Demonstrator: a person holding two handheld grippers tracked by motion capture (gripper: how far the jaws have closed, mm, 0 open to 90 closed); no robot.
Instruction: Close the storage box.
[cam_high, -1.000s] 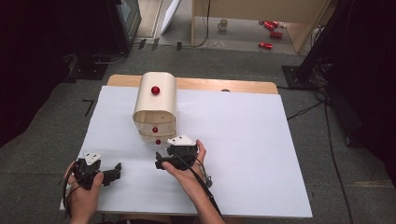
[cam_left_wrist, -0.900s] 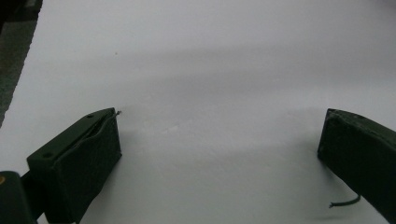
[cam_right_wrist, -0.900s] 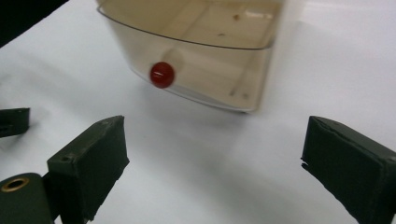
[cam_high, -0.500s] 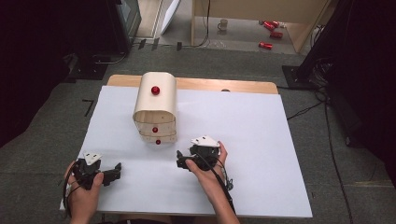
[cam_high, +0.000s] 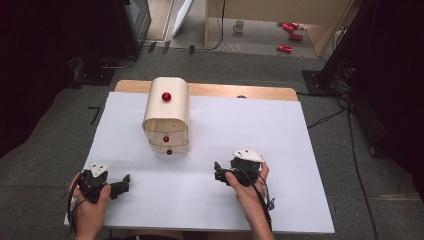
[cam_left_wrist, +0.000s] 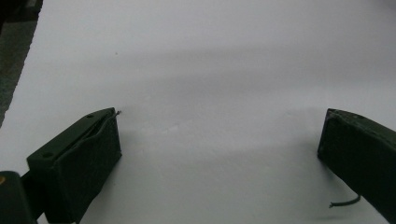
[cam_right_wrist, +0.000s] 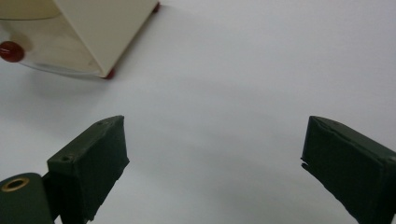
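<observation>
A cream wooden box (cam_high: 166, 112) with a rounded top and red knobs (cam_high: 166, 96) stands left of the middle on the white table sheet (cam_high: 260, 130). My left gripper (cam_high: 124, 182) rests near the front left corner, held in a hand, and its jaws point right. In the left gripper view, the left gripper (cam_left_wrist: 219, 135) is open over bare white sheet. My right gripper (cam_high: 217, 172) sits front right of the box, clear of it, with its jaws pointing left. The right gripper (cam_right_wrist: 215, 140) is open and holds nothing; the box (cam_right_wrist: 98, 28) and one red knob (cam_right_wrist: 11, 51) lie beyond its jaws at the upper left.
The sheet covers a wooden table whose bare strip (cam_high: 250, 92) shows at the back. Grey carpet surrounds it. On the floor behind are red cans (cam_high: 290, 35), a mug (cam_high: 239, 26) and cables (cam_high: 325, 119).
My right gripper has drawn away from the box front, moving right and toward the front edge. The left gripper and the box have stayed put.
</observation>
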